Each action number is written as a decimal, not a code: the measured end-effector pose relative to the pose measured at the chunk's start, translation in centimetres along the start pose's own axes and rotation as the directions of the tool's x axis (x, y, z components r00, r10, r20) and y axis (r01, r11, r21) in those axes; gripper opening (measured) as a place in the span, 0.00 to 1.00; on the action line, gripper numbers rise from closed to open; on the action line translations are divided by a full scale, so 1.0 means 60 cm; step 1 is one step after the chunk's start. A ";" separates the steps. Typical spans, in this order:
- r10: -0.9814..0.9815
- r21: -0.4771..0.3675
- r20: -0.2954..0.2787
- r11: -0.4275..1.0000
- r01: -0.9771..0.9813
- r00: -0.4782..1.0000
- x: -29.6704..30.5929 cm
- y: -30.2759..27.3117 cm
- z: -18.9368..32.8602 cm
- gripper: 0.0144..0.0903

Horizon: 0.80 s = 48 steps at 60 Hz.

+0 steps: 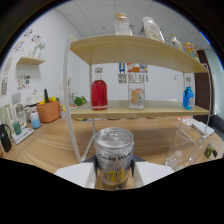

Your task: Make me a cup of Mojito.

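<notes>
As the gripper view shows, the gripper [114, 176] clamps a silvery soda water can [114, 156] between its white fingers [75, 175]. At twelve o'clock beyond it, a pale wooden shelf [150, 107] carries a red bottle [99, 90] and a clear jar [136, 91]. A clear glass cup [186, 145] stands at three o'clock, seemingly empty, so pouring likely remains.

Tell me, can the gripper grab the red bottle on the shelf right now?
Probably not yet. The gripper already seems shut on the soda can, which sits right in front. The red bottle stands beyond it on the shelf, with nothing else blocking the way.
</notes>
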 end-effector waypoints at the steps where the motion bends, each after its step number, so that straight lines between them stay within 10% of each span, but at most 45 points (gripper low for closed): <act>1: 0.001 -0.004 -0.001 1.000 -0.001 1.000 0.000 0.001 0.000 0.52; 7: -0.007 -0.047 -0.009 0.999 0.007 1.000 0.000 0.006 -0.003 0.64; 12: -0.026 -0.053 -0.027 0.998 0.025 0.999 0.001 -0.009 -0.018 0.94; 48: -0.080 -0.287 -0.038 0.956 0.066 0.996 0.031 -0.045 -0.250 0.95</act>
